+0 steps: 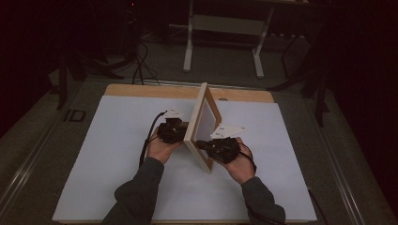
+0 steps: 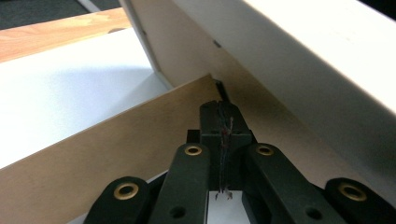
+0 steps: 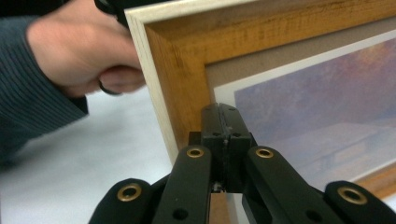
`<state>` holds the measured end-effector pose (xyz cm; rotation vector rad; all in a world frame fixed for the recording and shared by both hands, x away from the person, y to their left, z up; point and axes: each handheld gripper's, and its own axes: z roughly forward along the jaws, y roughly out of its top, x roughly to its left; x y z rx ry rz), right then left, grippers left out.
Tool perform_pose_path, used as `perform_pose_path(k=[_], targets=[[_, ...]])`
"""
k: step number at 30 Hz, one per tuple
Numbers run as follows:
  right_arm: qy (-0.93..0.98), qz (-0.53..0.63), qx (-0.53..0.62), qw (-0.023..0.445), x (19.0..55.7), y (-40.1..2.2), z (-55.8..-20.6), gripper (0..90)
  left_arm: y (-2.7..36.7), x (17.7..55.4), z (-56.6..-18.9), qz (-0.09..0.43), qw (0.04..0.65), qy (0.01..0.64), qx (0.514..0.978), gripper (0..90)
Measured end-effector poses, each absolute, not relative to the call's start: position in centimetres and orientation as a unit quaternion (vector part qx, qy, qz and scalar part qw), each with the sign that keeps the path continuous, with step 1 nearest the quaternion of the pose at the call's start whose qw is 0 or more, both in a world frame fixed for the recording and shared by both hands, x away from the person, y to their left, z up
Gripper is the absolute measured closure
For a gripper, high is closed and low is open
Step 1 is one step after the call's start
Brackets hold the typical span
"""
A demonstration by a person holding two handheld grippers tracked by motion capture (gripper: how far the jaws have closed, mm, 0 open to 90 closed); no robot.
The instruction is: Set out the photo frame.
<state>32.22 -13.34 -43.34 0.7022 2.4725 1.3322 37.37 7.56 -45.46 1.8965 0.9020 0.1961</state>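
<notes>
A wooden picture frame stands on edge on the white board, turned almost edge-on to the high view. My left gripper is behind it, shut, its tips against the brown back stand where that meets the frame's pale back. My right gripper is at the front, shut with nothing between its jaws. Its tips rest at the lower corner where the frame's inner edge meets the bluish picture. The person's other hand shows beyond the frame.
The white board lies on a wooden tabletop with bare room to either side of the frame. Beyond the table, on the dark floor, are the legs of a white desk and some cables.
</notes>
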Motion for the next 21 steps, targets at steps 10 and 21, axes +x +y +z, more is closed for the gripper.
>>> perform_pose_path(k=[10, 21], targets=[[0.848, 0.447, 0.251, 0.136, 32.4, -14.9, -43.1, 87.7, 9.5, 36.3, -43.5, 0.114, 0.494, 0.413, 0.757, 75.4], [0.847, 0.429, 0.276, 0.151, 32.9, -17.2, -43.4, 75.6, 10.6, 34.5, -41.0, 0.137, 0.505, 0.438, 0.731, 51.7]])
